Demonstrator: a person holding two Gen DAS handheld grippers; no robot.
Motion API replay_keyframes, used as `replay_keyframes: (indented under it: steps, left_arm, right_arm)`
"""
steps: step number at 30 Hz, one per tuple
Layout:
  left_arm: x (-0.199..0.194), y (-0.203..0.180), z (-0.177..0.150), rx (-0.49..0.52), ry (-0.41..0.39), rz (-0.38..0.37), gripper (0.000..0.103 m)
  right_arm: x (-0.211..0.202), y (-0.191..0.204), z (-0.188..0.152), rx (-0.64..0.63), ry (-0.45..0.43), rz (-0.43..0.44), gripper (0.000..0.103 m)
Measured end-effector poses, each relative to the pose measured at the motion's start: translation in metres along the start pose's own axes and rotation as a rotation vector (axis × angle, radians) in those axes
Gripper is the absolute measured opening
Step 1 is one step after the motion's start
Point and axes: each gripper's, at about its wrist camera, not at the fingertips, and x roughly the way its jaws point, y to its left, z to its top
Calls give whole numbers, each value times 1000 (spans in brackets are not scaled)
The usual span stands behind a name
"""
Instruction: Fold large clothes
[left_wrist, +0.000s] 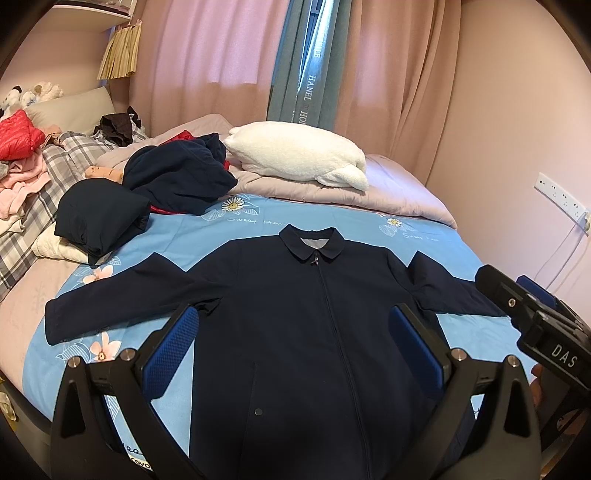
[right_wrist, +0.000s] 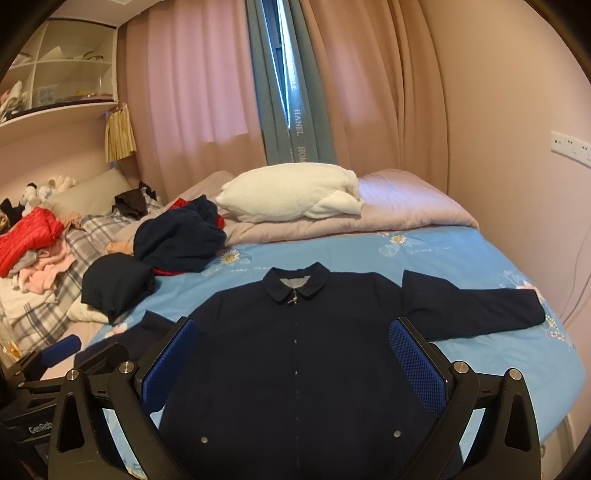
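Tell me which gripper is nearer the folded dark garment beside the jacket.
Left. The left gripper hovers open over the jacket, on the side where the folded dark garment lies. The right gripper, also open, hangs over the jacket's other side, farther away.

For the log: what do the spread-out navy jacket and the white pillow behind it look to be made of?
Navy jacket: seemingly a smooth, matte woven cloth, perhaps cotton or a synthetic blend; it lies flat with crisp edges and no sheen, and has a zip and round snaps. White pillow: looks like fluffy fleece or plush, given its nubby, soft-edged surface. Exact fibres cannot be told.
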Motion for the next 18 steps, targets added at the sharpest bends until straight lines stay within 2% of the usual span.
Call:
replay_keyframes:
  steps: [18]
  left_arm:
    - [1,-3,1,-3,4,-12,103]
  right_arm:
    - [1,-5,4,2,-17,-18,103]
